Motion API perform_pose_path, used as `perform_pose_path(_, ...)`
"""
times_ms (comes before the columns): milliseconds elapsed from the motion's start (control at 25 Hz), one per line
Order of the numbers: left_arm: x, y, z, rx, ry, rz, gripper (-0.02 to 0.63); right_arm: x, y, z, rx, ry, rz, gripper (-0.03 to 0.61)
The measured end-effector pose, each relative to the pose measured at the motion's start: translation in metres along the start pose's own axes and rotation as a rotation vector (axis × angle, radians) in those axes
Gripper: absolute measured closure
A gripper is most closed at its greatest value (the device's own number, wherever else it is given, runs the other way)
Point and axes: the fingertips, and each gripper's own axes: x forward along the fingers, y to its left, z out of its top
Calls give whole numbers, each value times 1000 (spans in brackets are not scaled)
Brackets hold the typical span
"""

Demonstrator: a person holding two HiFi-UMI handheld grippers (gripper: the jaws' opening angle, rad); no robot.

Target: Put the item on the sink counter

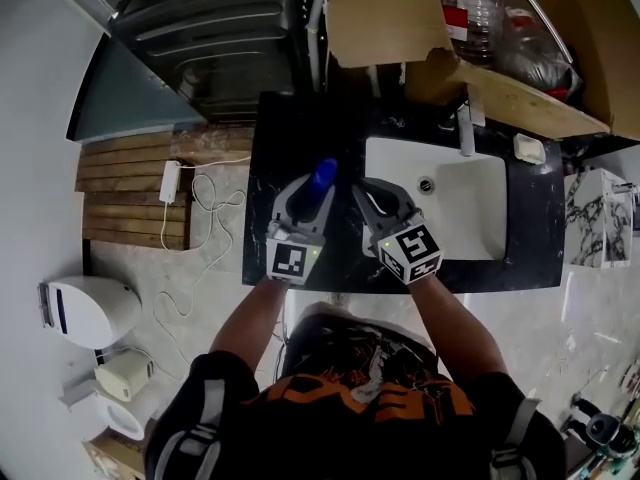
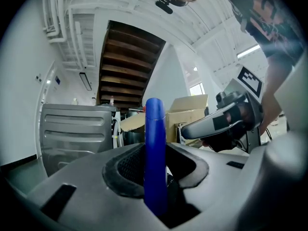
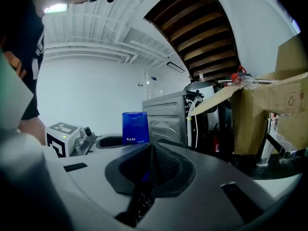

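left gripper view puts your left tool (image 2: 155,163) front and centre: its jaws are pinching the blue item (image 2: 155,138), a slim flat bottle that stands upright between the pads with its rounded top well clear of them. your right tool (image 3: 151,154) has its jaws pressed together on nothing and sits just beside the left one. from the head view, the item is over the dark desk (image 1: 290,128), on the stretch to the left of the white sink basin (image 1: 455,208); whether its base touches the surface cannot be told. the step in hand looks like the placing itself, with the release not yet made. what comes next, as i judge it, calls for you to bring the base down flat on the desk, keep the item upright, spread the left jaws only once it bears its own weight, and draw back level so a pad doesn't tip it.
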Motion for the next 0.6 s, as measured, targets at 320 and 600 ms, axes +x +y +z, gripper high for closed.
perform_pose_path(320, -1, -1, -17, -41, 13, 5, 459, -4, 4, -8, 5, 29, 0, 548)
perform_pose_path(600, -12, -3, -24, -52, 11, 19, 459, -5, 3, -16, 14, 44, -6, 548)
